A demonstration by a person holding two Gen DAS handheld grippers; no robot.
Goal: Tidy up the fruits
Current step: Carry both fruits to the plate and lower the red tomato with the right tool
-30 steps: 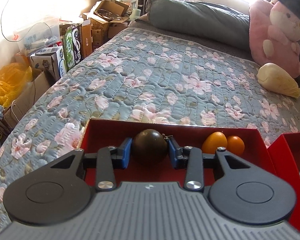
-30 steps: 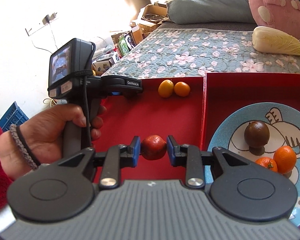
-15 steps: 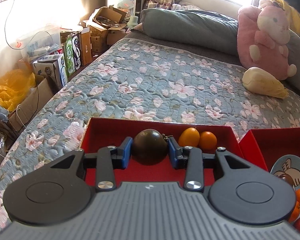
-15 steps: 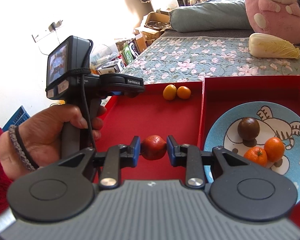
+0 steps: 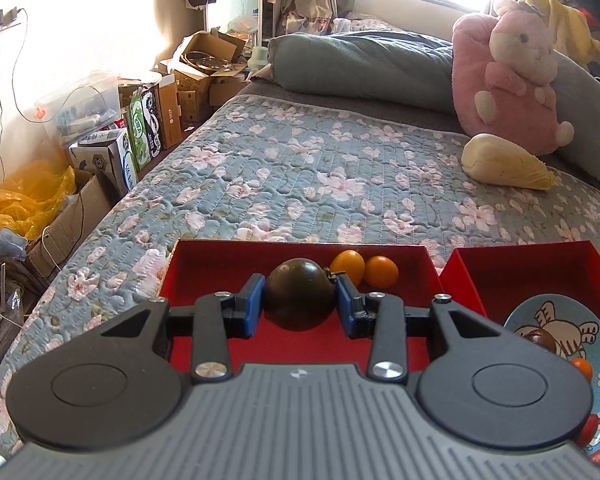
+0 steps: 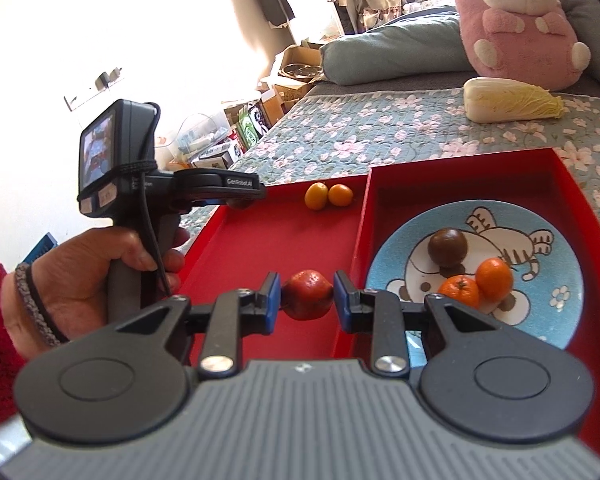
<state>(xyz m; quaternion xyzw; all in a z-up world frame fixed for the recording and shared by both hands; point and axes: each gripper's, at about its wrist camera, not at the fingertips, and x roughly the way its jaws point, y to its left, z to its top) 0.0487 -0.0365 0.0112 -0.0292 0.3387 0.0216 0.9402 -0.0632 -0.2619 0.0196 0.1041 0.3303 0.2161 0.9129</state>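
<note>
Left gripper [image 5: 299,306] clamped on a dark brown round fruit [image 5: 299,299] above the left red cardboard tray [image 5: 204,258], right gripper [image 6: 307,296] clamped on a red round fruit [image 6: 308,294] above that tray, beside the blue cat-patterned plate [image 6: 548,236] holding fruit in the right red tray [image 6: 460,172].

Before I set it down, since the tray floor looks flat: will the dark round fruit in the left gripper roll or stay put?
The dark round fruit looks nearly spherical and smooth, so it would probably roll in the red tray. Its glossy skin may slip between the left gripper pads. It seems firm, showing no dent.
</note>
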